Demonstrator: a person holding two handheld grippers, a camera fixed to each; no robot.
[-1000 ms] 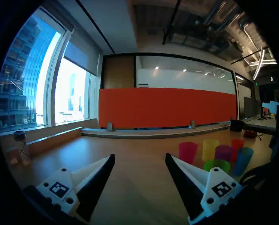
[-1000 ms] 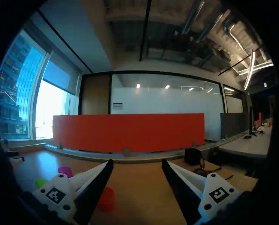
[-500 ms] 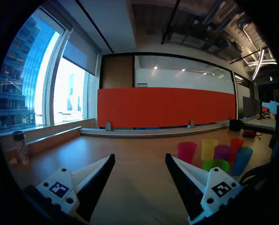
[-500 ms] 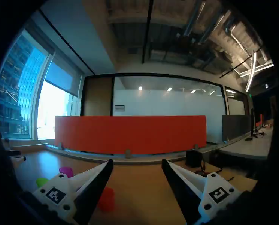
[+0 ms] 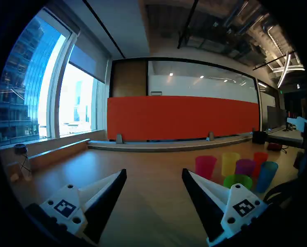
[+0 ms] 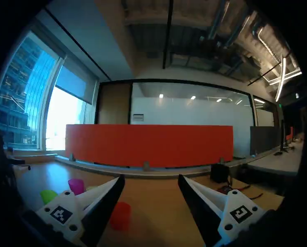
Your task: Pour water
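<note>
Several coloured plastic cups stand on the wooden table in the left gripper view: a pink cup (image 5: 205,166), a yellow cup (image 5: 230,164), a purple cup (image 5: 245,167), a red cup (image 5: 260,160), a blue cup (image 5: 267,176) and a green cup (image 5: 237,181). My left gripper (image 5: 153,181) is open with nothing between its fingers, left of and nearer than the cups. In the right gripper view, my right gripper (image 6: 150,185) is also open and empty. A red cup (image 6: 121,215), a purple cup (image 6: 76,186) and a green cup (image 6: 48,196) sit low at its left, partly behind the left finger.
An orange partition (image 5: 182,117) runs along the table's far edge. Tall windows (image 5: 29,103) line the left side, with a small object (image 5: 20,150) on the sill. A dark box (image 6: 220,173) with cables sits at the far right of the table.
The right gripper's view has tilted down and shifted a little, so the red, purple and green cups show more fully. The left gripper has barely moved.
</note>
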